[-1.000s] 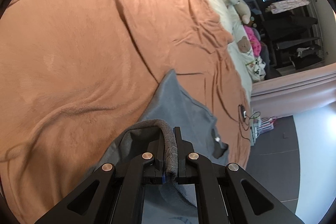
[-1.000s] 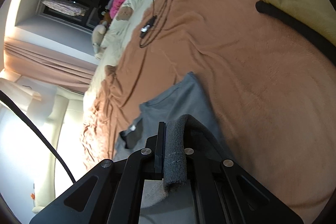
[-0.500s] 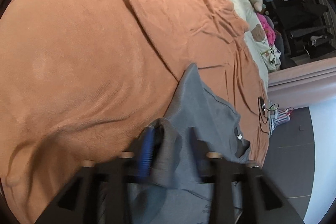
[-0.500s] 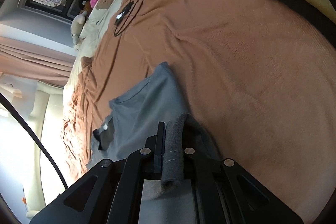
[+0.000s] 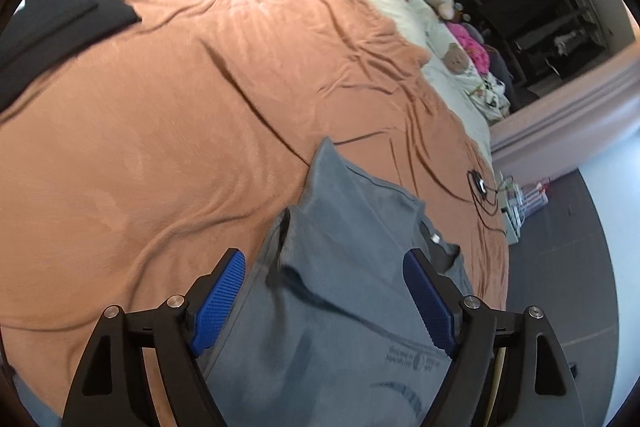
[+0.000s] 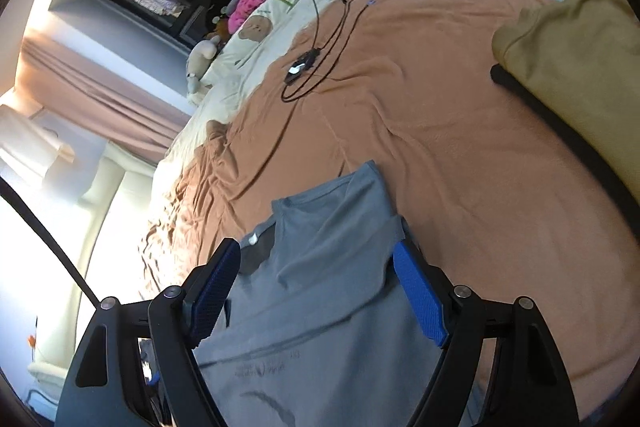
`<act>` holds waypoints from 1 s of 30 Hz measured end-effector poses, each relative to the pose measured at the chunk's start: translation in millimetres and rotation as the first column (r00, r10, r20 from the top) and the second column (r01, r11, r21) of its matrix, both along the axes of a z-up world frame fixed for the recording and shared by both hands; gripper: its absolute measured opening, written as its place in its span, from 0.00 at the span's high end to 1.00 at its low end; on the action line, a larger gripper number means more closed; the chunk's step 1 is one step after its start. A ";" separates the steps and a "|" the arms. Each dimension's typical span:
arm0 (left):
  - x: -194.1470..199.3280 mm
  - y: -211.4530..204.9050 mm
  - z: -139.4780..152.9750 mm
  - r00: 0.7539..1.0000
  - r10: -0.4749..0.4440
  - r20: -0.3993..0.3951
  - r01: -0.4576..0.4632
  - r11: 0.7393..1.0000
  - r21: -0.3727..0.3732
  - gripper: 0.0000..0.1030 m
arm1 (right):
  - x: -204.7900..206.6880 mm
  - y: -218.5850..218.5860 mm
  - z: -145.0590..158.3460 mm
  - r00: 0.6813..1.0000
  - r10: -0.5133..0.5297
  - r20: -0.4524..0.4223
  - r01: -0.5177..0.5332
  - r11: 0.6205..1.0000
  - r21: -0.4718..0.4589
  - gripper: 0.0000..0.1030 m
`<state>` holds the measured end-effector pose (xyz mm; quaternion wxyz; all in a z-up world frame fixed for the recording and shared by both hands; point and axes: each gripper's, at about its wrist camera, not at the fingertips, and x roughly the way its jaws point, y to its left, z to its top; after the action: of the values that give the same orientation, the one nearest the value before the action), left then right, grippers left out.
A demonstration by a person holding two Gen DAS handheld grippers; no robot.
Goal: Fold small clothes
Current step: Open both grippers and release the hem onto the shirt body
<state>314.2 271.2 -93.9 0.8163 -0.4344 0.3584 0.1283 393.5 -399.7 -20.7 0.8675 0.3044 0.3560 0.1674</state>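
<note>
A small grey T-shirt point(image 5: 340, 267) lies spread on the orange bedcover point(image 5: 160, 127), neck opening toward the bed's edge. My left gripper point(image 5: 322, 301) is open and empty, its blue pads either side of the shirt's left part. The same shirt shows in the right wrist view point(image 6: 320, 287). My right gripper point(image 6: 318, 295) is open and empty, its jaws wide over the shirt's right part.
A black garment point(image 5: 52, 27) lies at the far left of the bed. A mustard garment point(image 6: 572, 67) on a black one lies at the right. A black cable with a small device point(image 6: 308, 63) lies beyond the shirt. Plush toys and pillows point(image 6: 248, 31) sit at the bed's far end.
Both grippers were shut on folds of the grey shirt. The left one opened first, then the right, and the shirt dropped flat on the bedcover.
</note>
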 end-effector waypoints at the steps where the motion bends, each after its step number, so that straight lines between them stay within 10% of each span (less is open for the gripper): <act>1: -4.5 -3.1 5.0 1.000 -0.009 0.003 0.009 1.000 0.016 0.19 | -9.2 -1.5 6.5 1.000 0.011 0.000 -0.011 1.000 -0.021 0.24; 11: -48.9 -35.7 52.6 0.992 -0.124 0.021 0.118 0.976 0.180 0.19 | -56.7 -11.8 68.3 0.991 0.123 0.044 -0.115 0.980 -0.163 0.24; 20: -75.3 -55.7 89.4 0.969 -0.244 -0.043 0.244 0.904 0.350 0.19 | -80.8 -33.6 62.5 0.987 0.156 0.041 -0.142 0.961 -0.238 0.24; 30: -56.9 -57.7 49.4 0.933 -0.303 -0.193 0.358 0.828 0.432 0.19 | -62.8 -12.9 51.4 0.984 0.175 -0.031 -0.172 0.892 -0.419 0.24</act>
<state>257.3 213.5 -44.5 0.8832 -0.1520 0.4342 0.0913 330.7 -412.6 30.7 0.8954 0.0773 0.4063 0.1649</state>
